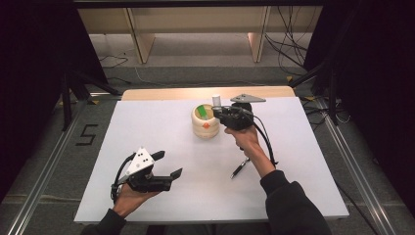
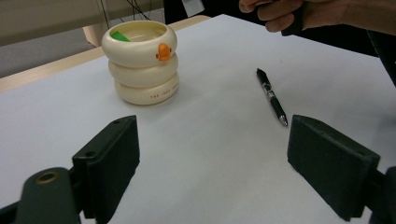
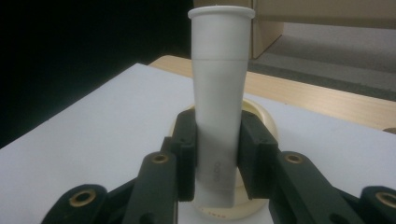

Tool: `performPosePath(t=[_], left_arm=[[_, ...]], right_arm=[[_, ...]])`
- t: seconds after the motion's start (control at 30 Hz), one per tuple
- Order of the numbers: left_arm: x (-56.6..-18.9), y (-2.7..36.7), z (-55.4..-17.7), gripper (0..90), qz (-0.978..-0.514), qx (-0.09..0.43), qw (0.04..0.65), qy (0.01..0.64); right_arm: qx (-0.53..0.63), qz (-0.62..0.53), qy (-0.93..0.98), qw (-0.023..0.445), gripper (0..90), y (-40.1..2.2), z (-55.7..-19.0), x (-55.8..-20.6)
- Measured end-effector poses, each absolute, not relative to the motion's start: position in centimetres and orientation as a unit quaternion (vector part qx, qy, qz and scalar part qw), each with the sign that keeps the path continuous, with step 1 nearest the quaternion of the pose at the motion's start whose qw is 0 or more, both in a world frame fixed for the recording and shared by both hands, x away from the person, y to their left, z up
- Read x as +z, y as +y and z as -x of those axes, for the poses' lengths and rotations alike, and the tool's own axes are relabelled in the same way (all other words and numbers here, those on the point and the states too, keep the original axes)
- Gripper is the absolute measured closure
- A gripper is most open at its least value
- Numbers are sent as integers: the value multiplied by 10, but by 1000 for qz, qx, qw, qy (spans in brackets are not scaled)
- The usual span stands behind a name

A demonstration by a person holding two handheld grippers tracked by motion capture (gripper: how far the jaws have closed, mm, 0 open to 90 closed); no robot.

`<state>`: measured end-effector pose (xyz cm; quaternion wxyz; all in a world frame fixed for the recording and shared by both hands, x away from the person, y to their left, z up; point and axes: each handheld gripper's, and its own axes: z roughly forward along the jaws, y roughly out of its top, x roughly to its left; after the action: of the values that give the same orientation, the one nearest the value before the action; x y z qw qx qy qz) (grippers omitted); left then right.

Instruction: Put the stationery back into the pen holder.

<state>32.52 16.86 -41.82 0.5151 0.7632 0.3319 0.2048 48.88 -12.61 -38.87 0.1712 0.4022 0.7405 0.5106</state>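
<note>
White tube held upright over a cream holder

Table [image 1: 161,122] seen from the high view: a white sheet covers it, with a strip of pale wood bare along the far edge. Beyond it lie a grey floor, loose cables and light wooden furniture legs; dark curtains close in both sides. A cream ringed holder [image 1: 205,121] stands past the middle of the table, with something green inside it. The right gripper [image 1: 222,111] is just beside the holder's right rim, and the top of a white tube [image 1: 216,100] pokes up at it. A black pen [image 1: 240,167] lies on the sheet near the right forearm, well apart from the holder. The left gripper [image 1: 164,164] rests low at the near left, jaws spread wide with nothing between them.

Left gripper view: its two black jaws stand far apart over bare white sheet. The holder [image 2: 142,63], three stacked rings with an orange beak, stands ahead to the left. The pen [image 2: 272,97] lies ahead to the right, its long axis running away from the camera.

Right gripper view: the jaws are clamped on the lower part of the tube [image 3: 219,93]. Its long axis is upright, flared end on top. Its lower end sits over the holder [image 3: 264,116], whose rim shows behind the jaws.
</note>
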Motion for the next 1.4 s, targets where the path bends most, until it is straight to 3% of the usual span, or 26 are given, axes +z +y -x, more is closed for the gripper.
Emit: performPosePath(t=[0.8, 1.4], left_arm=[[-416, 174, -325, 163, -740, 217, 537, 343], [-415, 175, -325, 163, -735, 215, 541, 348]], right_arm=[[491, -415, 745, 180, 706, -92, -520, -384], [461, -427, 756, 184, 706, -76, -533, -399]])
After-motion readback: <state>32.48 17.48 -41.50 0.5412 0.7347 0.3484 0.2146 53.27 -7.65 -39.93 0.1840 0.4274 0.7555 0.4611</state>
